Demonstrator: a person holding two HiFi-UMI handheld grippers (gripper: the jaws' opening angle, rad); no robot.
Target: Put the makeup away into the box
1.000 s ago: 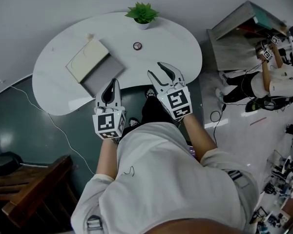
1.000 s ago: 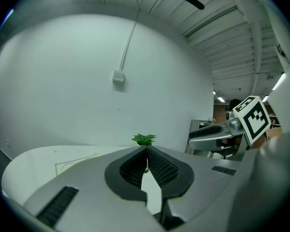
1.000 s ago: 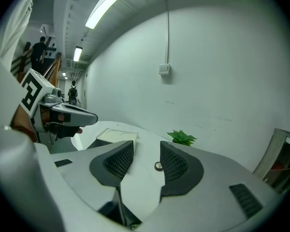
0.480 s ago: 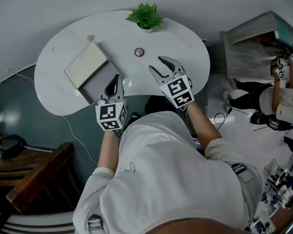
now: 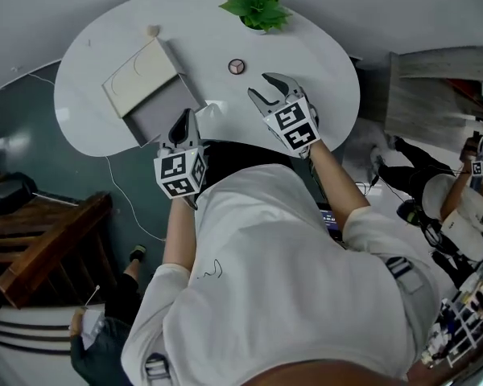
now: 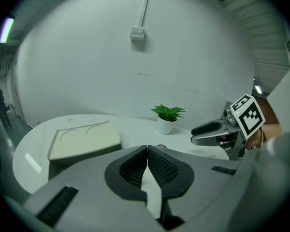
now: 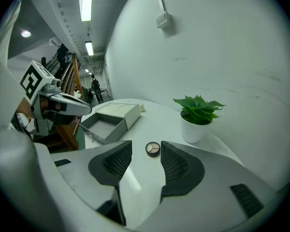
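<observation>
A small round makeup compact (image 5: 237, 67) lies on the white table (image 5: 322, 63); in the right gripper view the compact (image 7: 152, 149) sits just beyond my jaws. The box stands open at the left: grey tray (image 5: 165, 116), cream lid (image 5: 140, 75) leaning behind it. My right gripper (image 5: 260, 87) hovers close to the compact's right; its jaws are opening, and the right gripper (image 7: 145, 159) has nothing between its pads. My left gripper (image 5: 183, 119) hangs at the tray's near right corner. In its own view the left gripper (image 6: 147, 151) is shut and empty.
A potted green plant (image 5: 260, 10) stands at the table's far edge, behind the compact. A small pale object (image 5: 153, 30) lies beyond the lid. Wooden stairs (image 5: 40, 244) rise at the left. Another person (image 5: 459, 215) works at the right.
Both grippers have moved forward and down, from in front of the table's near edge to over it. The right jaws stand a little wider.
</observation>
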